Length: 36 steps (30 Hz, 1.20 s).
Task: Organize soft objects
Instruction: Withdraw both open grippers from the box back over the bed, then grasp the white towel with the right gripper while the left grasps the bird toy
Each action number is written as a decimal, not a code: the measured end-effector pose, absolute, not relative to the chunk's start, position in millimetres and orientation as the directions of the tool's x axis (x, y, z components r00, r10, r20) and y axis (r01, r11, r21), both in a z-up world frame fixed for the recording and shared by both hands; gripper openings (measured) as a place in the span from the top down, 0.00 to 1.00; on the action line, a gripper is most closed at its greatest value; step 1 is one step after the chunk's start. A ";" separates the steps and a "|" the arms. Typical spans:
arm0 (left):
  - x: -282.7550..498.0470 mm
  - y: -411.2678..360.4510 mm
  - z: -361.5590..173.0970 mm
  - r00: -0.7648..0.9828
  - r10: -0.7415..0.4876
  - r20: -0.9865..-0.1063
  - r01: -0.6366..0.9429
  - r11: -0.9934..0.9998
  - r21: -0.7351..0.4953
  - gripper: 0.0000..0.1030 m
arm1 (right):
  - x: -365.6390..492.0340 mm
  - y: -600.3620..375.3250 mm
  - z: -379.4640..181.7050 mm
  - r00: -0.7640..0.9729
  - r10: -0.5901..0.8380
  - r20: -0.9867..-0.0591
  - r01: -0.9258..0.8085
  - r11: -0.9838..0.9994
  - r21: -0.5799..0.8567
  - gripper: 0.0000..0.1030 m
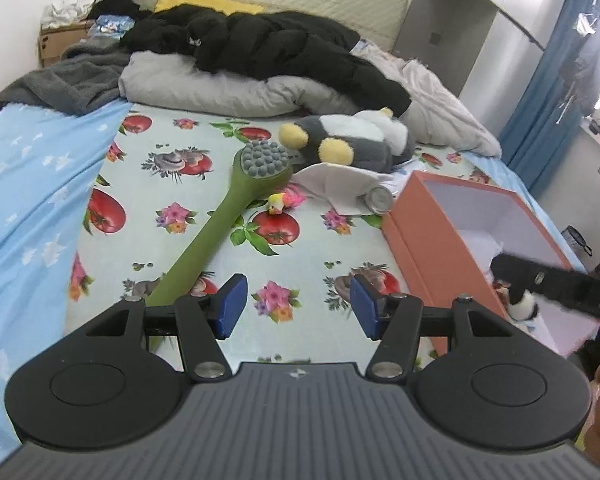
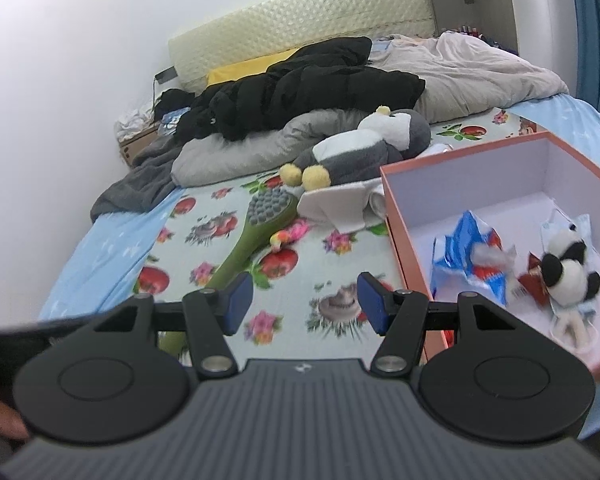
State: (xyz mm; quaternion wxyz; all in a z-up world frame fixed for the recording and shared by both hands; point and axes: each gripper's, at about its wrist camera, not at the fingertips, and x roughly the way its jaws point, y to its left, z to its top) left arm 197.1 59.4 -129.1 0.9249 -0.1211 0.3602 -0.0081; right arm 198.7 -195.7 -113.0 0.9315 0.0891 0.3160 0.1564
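Observation:
A grey and white penguin plush lies on the floral bedsheet beside a folded white cloth. A green massage brush and a small parrot toy lie in the middle. An open orange box at the right holds a small panda plush and a blue wrapper. My left gripper is open and empty above the sheet. My right gripper is open and empty beside the box's left wall.
A black jacket lies on a grey pillow at the head of the bed. A dark grey blanket and a light blue sheet are at the left. A beige duvet is at the back right. A metal can lies by the cloth.

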 end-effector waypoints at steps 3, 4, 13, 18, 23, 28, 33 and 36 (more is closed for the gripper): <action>224.1 63.5 -144.3 0.734 -0.099 -0.672 -0.084 0.968 -0.234 0.39 | 222.9 -191.4 -115.4 0.756 0.348 -0.554 -0.230 0.934 0.272 0.41; 231.7 65.5 -149.3 0.732 -0.102 -0.674 -0.088 0.967 -0.241 0.39 | 231.4 -188.1 -116.9 0.759 0.347 -0.551 -0.232 0.935 0.269 0.41; 310.5 77.9 -195.9 0.711 -0.112 -0.694 -0.112 0.957 -0.268 0.39 | 304.4 -164.0 -139.7 0.746 0.339 -0.573 -0.212 0.937 0.280 0.41; 351.8 81.9 -217.8 0.712 -0.113 -0.693 -0.112 0.956 -0.272 0.39 | 344.8 -149.9 -153.8 0.732 0.349 -0.585 -0.202 0.931 0.303 0.41; 391.1 83.2 -237.0 0.718 -0.121 -0.686 -0.096 0.958 -0.269 0.39 | 382.4 -140.1 -174.1 0.713 0.352 -0.606 -0.155 0.923 0.353 0.41; 420.4 82.6 -250.6 0.716 -0.137 -0.685 -0.087 0.955 -0.282 0.40 | 412.8 -134.9 -191.1 0.713 0.352 -0.606 -0.107 0.909 0.402 0.41; 440.3 75.9 -260.9 0.715 -0.142 -0.685 -0.055 0.965 -0.257 0.41 | 440.7 -130.9 -202.6 0.718 0.340 -0.607 -0.055 0.897 0.438 0.45; 448.9 72.8 -265.2 0.715 -0.146 -0.683 -0.032 0.970 -0.241 0.44 | 453.6 -129.4 -210.0 0.714 0.331 -0.617 -0.027 0.894 0.448 0.50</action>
